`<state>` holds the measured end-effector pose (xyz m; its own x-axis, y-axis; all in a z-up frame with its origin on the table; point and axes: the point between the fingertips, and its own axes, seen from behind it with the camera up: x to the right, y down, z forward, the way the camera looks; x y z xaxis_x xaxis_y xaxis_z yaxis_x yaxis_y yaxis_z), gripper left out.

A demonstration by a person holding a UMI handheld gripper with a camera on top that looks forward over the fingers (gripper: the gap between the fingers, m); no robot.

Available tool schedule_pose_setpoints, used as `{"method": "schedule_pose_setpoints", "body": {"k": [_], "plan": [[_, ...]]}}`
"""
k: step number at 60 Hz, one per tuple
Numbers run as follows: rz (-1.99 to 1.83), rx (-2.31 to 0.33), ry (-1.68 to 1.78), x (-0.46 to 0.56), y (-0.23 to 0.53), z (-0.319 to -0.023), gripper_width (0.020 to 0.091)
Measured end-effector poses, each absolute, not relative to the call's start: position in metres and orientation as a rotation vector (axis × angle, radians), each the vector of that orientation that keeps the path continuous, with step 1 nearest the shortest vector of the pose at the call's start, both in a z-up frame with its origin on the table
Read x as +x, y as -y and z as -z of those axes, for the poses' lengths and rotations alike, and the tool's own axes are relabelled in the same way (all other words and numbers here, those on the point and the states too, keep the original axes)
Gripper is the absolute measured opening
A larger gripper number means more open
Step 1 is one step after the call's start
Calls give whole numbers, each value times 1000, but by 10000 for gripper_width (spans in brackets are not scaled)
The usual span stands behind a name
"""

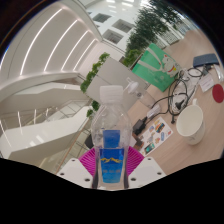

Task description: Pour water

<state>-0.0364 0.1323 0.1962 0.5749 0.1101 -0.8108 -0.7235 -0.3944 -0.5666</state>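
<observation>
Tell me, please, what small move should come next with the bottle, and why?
Probably carry it toward the white round bowl and begin tilting. The tool grips the clear plastic water bottle with the blue label upright, white cap seemingly on, the bowl off to the side.

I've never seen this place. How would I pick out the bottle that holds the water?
Start at the long wooden table strewn with cables and small items. At its near end the claw grips a clear plastic bottle upright between its pink pads. It is the only see-through thing with a white cap and a blue label; the white bowl to its right is opaque.
</observation>
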Motion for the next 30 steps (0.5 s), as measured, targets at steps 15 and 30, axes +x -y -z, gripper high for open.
{"method": "schedule_pose_setpoints", "body": {"k": [15,30], "plan": [[-1892,-1281,-1263,14,-165,-211,343],[-2193,-853,-1472,51,-147,-224,343]]}}
